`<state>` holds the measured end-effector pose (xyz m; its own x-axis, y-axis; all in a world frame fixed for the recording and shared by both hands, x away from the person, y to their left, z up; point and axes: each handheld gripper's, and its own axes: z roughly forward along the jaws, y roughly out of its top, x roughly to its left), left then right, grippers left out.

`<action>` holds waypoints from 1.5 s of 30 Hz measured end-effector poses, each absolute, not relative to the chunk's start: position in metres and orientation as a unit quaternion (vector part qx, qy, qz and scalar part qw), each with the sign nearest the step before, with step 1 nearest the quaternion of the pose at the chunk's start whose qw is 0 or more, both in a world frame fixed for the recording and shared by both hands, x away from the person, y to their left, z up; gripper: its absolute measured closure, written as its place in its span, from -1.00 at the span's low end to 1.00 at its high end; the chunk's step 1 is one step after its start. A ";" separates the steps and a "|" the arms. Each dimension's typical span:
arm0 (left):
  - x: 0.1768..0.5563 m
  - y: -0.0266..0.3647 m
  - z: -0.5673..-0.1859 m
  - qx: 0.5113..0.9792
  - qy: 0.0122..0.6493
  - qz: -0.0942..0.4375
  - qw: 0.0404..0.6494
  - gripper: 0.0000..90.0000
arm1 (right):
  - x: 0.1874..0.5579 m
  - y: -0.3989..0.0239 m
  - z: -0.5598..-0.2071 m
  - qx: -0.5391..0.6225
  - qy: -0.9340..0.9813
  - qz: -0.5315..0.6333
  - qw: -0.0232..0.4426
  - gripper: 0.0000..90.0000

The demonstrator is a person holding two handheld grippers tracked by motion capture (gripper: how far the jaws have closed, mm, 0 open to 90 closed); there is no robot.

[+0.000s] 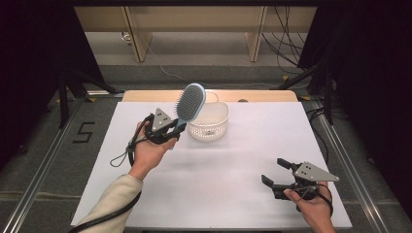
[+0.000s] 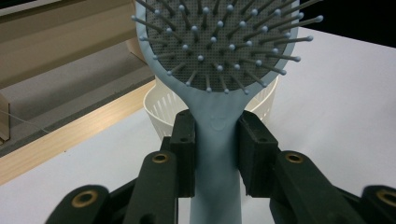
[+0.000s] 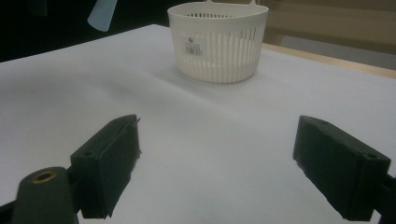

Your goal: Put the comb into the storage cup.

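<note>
I should carry the hairbrush (image 1: pixel 190 102) rightward until its head clears the near rim of the white slotted basket (image 1: pixel 209 127) by the worktop's far edge, then lower before letting go. My left gripper (image 1: pixel 176 127) is clamped on the brush's neck, holding it raised. My right gripper (image 1: pixel 275 171) rests near the front right corner, jaws wide and empty.

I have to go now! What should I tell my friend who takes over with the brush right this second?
Left tool: shut on the hairbrush handle, brush held up, beside the basket.
Right tool: open, holding nothing, low over the white table near its front right corner.
Done: brush picked up.
Left: probably lower the brush into the basket and let go.
</note>
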<state>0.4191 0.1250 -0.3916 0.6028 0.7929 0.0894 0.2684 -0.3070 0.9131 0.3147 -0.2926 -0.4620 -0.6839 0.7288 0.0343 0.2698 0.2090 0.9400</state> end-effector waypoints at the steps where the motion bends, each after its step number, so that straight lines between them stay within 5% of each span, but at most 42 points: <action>1: 0.419 0.125 -0.392 0.760 0.349 0.276 0.473 0.55 | 0.315 -0.293 -0.462 0.335 0.747 0.533 0.215 -0.66; 45: 0.429 0.116 -0.384 0.757 0.344 0.276 0.482 0.55 | 0.315 -0.293 -0.462 0.336 0.746 0.534 0.215 -0.66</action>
<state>0.4293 0.1159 -0.3843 0.6106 0.7871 0.0868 0.2544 -0.2988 0.9198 0.3148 -0.2931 -0.4622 -0.6823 0.7300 0.0386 0.2712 0.2038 0.9407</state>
